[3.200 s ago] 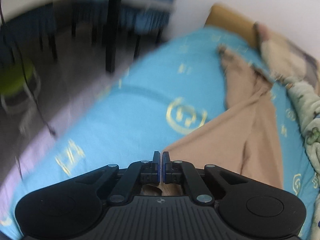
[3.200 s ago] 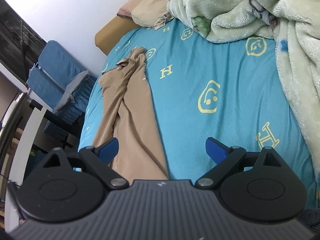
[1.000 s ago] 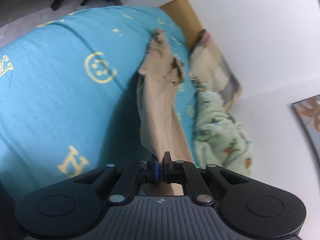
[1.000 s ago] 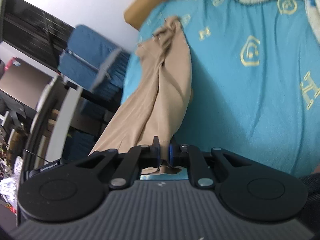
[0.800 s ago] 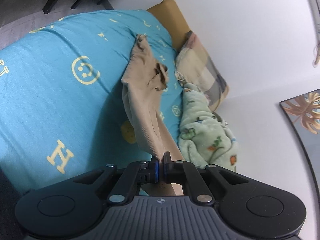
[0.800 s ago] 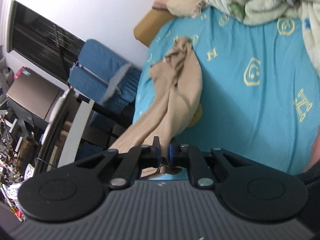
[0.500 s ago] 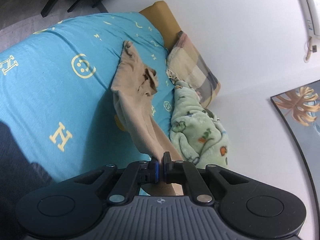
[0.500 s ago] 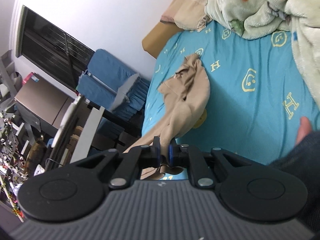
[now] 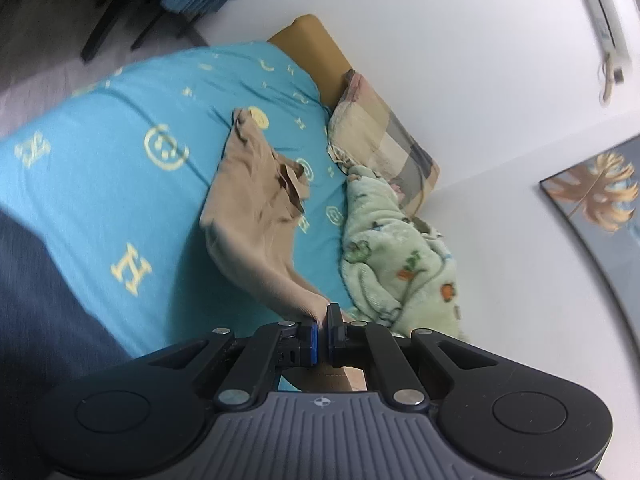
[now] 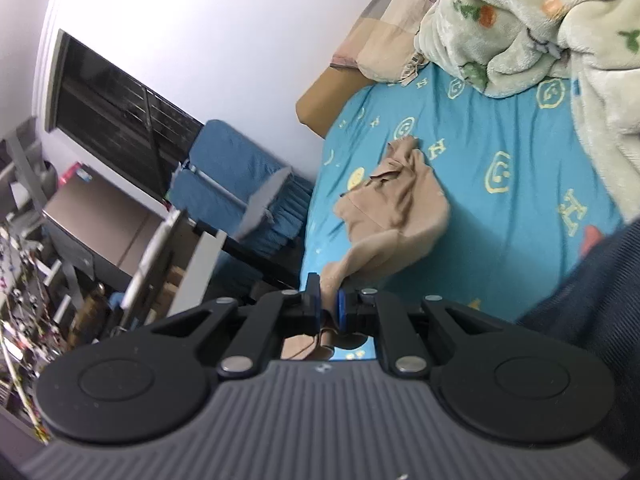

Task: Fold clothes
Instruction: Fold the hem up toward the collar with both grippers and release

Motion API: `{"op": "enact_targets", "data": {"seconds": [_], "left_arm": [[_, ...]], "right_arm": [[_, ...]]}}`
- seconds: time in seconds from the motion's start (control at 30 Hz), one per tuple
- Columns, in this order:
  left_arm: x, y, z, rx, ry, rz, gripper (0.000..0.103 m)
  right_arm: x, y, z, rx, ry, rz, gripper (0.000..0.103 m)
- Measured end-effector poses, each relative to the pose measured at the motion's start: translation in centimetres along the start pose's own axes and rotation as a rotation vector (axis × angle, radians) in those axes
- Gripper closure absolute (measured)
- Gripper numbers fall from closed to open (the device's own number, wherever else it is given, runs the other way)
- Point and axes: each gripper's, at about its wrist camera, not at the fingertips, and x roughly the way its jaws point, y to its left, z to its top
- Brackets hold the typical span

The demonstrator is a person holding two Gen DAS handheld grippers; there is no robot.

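The bed (image 9: 80, 184), covered in a blue patterned sheet, filled most of both views. A green fleece blanket (image 9: 392, 256) lay bunched along its far side, beside a checked pillow (image 9: 384, 140). The tan garment (image 9: 256, 200) rested partly on the sheet near the bed's head, its near end lifted clear toward the grippers. The left gripper (image 9: 322, 334) was clenched on one corner of that raised end. The right gripper (image 10: 329, 304) was likewise clamped on tan fabric. A dark-clothed leg (image 10: 592, 312) showed at the right wrist view's edge.
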Motion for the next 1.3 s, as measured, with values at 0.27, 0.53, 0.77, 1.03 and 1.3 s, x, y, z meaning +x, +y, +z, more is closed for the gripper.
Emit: {"op": "enact_targets", "data": {"seconds": [0.27, 0.53, 0.77, 1.03, 1.3], "left_arm": [[5.8, -1.1, 4.5, 0.065, -0.03, 0.078, 0.098], [13.3, -1.8, 7.6, 0.218, -0.065, 0.162, 0.098], [19.7, 0.8, 9.2, 0.354, -0.062, 0.214, 0.097], [26.0, 3.5, 11.1, 0.443, -0.023, 0.283, 0.097], [30.0, 6.0, 11.2, 0.516, 0.029, 0.382, 0.095]], "right_arm": [[7.3, -0.4, 3.8, 0.0, 0.009, -0.049, 0.092], [14.4, -1.7, 6.7, -0.141, 0.031, -0.107, 0.092], [21.2, -3.9, 7.4, -0.291, 0.077, -0.166, 0.091], [28.1, -6.7, 7.2, -0.415, 0.114, -0.243, 0.091], [30.9, -7.8, 6.6, -0.407, 0.145, -0.272, 0.089]]}}
